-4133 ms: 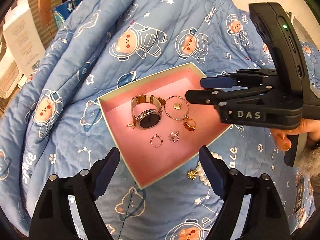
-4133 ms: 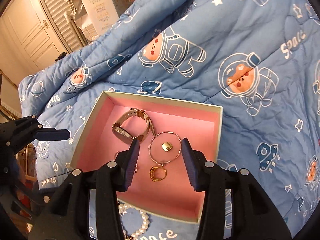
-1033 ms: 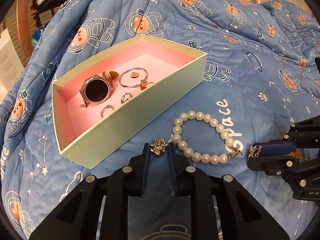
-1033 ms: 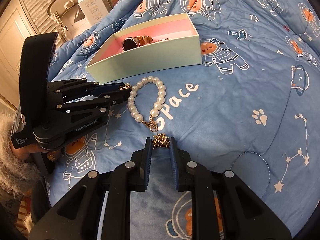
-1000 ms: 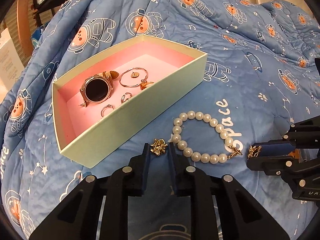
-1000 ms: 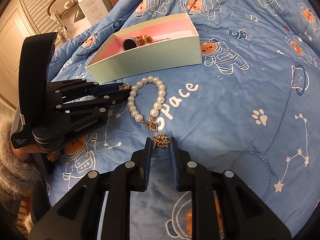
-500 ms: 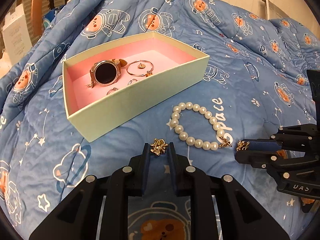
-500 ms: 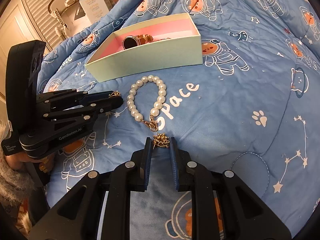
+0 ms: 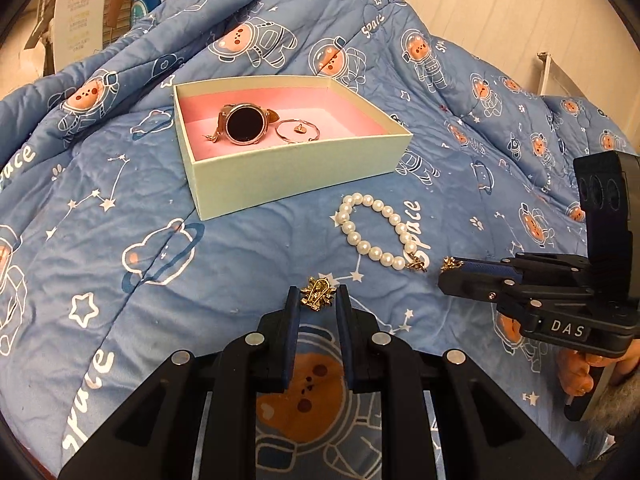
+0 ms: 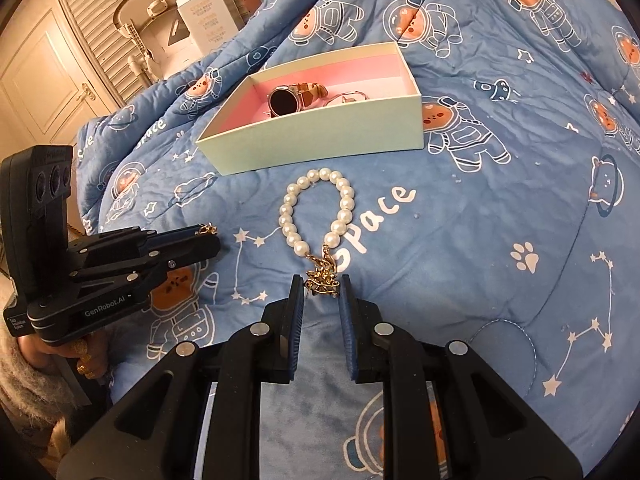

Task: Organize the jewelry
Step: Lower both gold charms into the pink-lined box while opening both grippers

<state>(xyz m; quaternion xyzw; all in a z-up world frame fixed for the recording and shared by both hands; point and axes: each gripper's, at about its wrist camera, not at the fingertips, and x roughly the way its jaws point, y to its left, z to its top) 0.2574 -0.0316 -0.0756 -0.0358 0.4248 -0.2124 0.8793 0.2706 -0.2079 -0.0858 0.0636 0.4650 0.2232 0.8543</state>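
Note:
My left gripper (image 9: 318, 293) is shut on a small gold ornament (image 9: 317, 301) just above the blue quilt. From the right wrist view it (image 10: 212, 240) sits left of the pearl bracelet (image 10: 316, 210). My right gripper (image 10: 321, 285) is shut on a second gold ornament (image 10: 322, 277), close to the bracelet's gold clasp. In the left wrist view the right gripper (image 9: 446, 274) sits at the right, a small gap from the pearl bracelet (image 9: 374, 236). Behind lies the pale green box (image 9: 296, 184) with pink lining, holding a watch (image 9: 245, 124) and a thin bangle (image 9: 298, 131).
A blue quilt (image 9: 120, 208) with astronaut bears covers the whole surface and bunches up behind the box. White cartons (image 10: 204, 4) and a louvred door stand beyond it. A person's hand (image 10: 86, 354) grips the left gripper's handle.
My left gripper carried its gold ornament away from the pearl bracelet, leftward in the right wrist view, and its view rolled. The right gripper stayed beside the clasp.

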